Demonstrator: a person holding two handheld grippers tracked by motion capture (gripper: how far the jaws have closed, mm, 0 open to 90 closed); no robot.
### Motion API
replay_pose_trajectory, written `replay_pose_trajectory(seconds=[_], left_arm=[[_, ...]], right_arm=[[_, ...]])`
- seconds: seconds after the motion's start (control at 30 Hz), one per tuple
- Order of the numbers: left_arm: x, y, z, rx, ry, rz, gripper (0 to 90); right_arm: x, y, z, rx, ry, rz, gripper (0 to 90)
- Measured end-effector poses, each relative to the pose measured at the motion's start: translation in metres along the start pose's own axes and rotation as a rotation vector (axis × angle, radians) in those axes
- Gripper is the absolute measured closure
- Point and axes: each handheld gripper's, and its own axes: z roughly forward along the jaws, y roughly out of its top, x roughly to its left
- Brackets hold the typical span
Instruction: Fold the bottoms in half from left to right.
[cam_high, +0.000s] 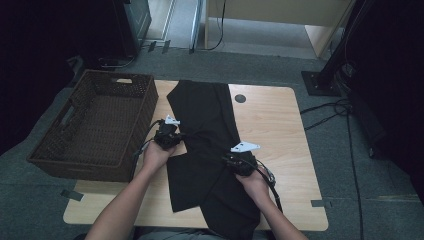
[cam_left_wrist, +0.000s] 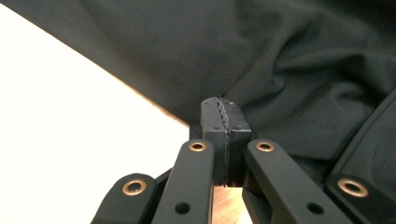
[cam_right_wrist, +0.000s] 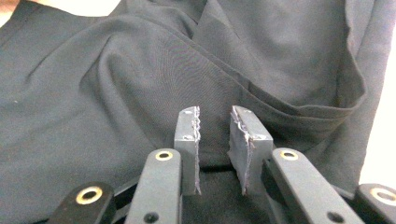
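Your left gripper (cam_left_wrist: 224, 122) has its jaws pressed together at the edge of the black cloth (cam_high: 210, 150); whether a fold is caught between the pads is hard to make out. Your right gripper (cam_right_wrist: 215, 135) stands a little open over the cloth, nothing pinched. The cloth lies mid-table (cam_high: 280, 120), its near end cut off at the bottom of the high view. Beside it sits a basket (cam_high: 95, 125), its inside too dim to read.

A dim office-like workroom: grey carpet (cam_high: 45, 200), trailing cables (cam_high: 327, 112), a wooden desk (cam_high: 272, 125) with cable hole.
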Motion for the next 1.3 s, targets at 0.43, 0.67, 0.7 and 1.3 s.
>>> replay_pose_trajectory(seconds=[0.43,0.67,0.7,1.3], left_arm=[[-0.011,0.011,-0.001,-0.054,-0.028,-0.009,86.1],[-0.015,0.011,0.018,0.011,-0.02,0.007,85.6],[-0.015,0.011,0.018,0.011,-0.02,0.01,85.8],[0.018,0.018,0.016,0.01,0.07,-0.018,86.7]], right_arm=[[-0.001,-0.005,-0.005,-0.002,-0.008,-0.011,71.2],[0.0,-0.001,-0.005,0.015,0.005,0.017,65.4],[0.0,0.001,-0.005,0.011,0.017,0.027,62.8],[0.061,0.048,0.066,-0.048,0.047,-0.053,44.5]])
